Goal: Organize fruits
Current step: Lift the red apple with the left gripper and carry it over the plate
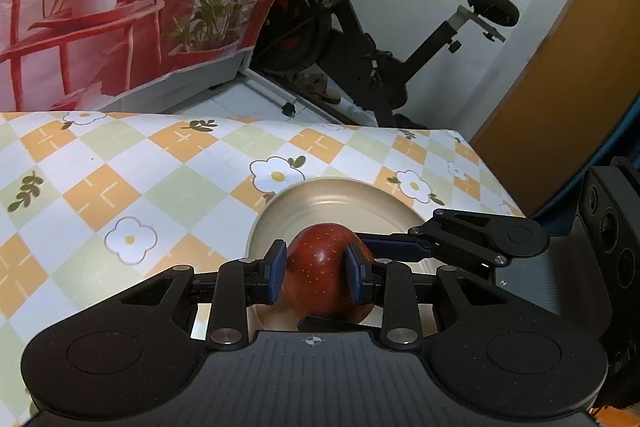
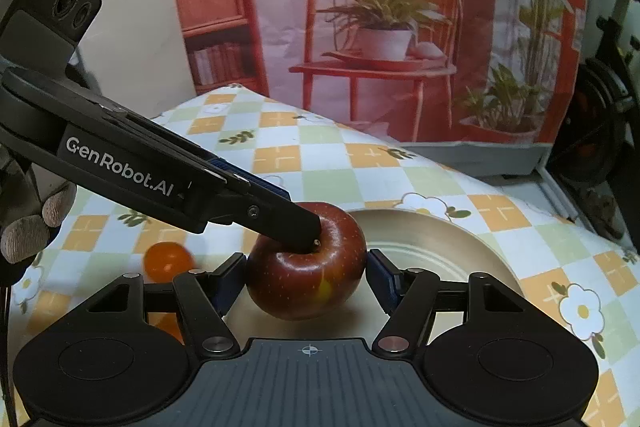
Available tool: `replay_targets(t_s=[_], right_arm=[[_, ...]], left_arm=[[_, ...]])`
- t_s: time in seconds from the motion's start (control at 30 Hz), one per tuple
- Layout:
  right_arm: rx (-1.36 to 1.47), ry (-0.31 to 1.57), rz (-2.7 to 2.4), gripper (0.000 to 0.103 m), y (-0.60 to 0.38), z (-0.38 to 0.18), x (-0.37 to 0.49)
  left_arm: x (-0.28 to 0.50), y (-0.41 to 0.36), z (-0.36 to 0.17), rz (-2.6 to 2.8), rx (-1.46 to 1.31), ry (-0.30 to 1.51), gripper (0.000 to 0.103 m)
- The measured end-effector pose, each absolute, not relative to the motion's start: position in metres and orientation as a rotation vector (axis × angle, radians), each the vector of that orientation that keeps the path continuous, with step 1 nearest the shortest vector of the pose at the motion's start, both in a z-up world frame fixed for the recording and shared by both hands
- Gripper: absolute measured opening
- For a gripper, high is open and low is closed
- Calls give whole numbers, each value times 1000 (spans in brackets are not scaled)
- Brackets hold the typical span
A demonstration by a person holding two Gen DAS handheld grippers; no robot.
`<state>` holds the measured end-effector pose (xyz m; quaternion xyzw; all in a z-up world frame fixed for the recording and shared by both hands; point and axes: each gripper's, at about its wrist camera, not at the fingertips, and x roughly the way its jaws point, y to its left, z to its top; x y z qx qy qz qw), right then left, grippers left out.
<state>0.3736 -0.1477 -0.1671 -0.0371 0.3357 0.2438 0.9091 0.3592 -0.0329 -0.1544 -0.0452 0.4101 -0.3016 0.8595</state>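
Both claws grip one red apple (image 2: pixel 306 275): the right gripper (image 2: pixel 306 277) pinches its wide sides, half open, while the left gripper (image 1: pixel 316 273) clamps narrowly near the stem. The apple hangs at the near rim of the beige plate (image 2: pixel 452 247), which lies just beyond and right. A tangerine (image 2: pixel 168 261) sits left.

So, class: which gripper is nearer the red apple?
Neither: both touch the apple. The left gripper has its tips at the stem hollow on top; the right gripper has its pads clamped on the apple's two sides.
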Motion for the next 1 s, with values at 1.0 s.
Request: replay_targets(t_s=[1.0], right_arm=[[-107,679,419,66,-164,-173,368]], left_arm=[[373,-36,-161,-513,-64,829,34]])
